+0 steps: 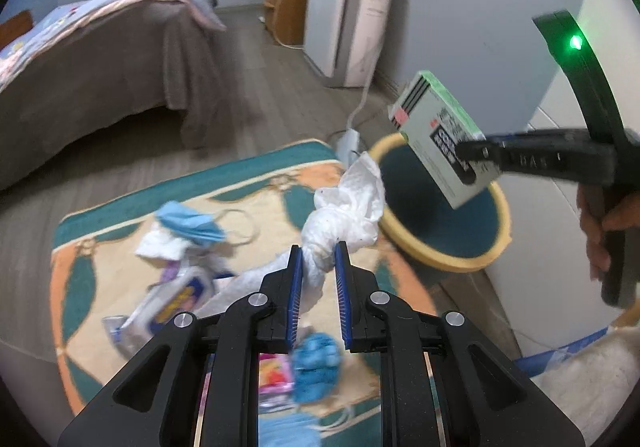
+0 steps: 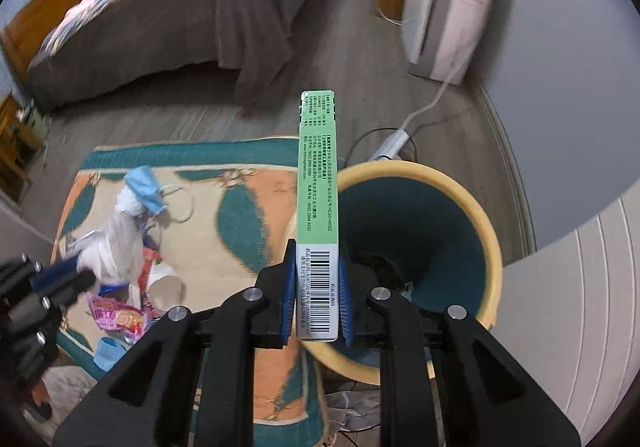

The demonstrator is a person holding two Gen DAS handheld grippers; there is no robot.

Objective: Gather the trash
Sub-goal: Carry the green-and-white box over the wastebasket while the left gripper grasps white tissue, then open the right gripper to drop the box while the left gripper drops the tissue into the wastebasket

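My left gripper point(image 1: 318, 252) is shut on a crumpled white paper wad point(image 1: 348, 203), lifted above the patterned rug point(image 1: 256, 187). In the right wrist view it sits at the far left point(image 2: 76, 279) with the white wad point(image 2: 120, 235). My right gripper point(image 2: 317, 249) is shut on a slim green-and-white box point(image 2: 318, 167) with a barcode, held upright beside the yellow-rimmed bin point(image 2: 494, 247). The left wrist view shows that box point(image 1: 436, 135) over the bin's rim point(image 1: 440, 261). On the rug lie a blue face mask point(image 1: 192, 225), a pink wrapper point(image 2: 120, 319) and a blue crumpled piece point(image 1: 316, 363).
A bed point(image 1: 100, 67) with a brown skirt stands at the back left. A white appliance point(image 1: 344, 19) stands by the far wall, its cable running to a power strip point(image 2: 390, 147) behind the bin. A white panel point(image 2: 580, 307) rises at the right.
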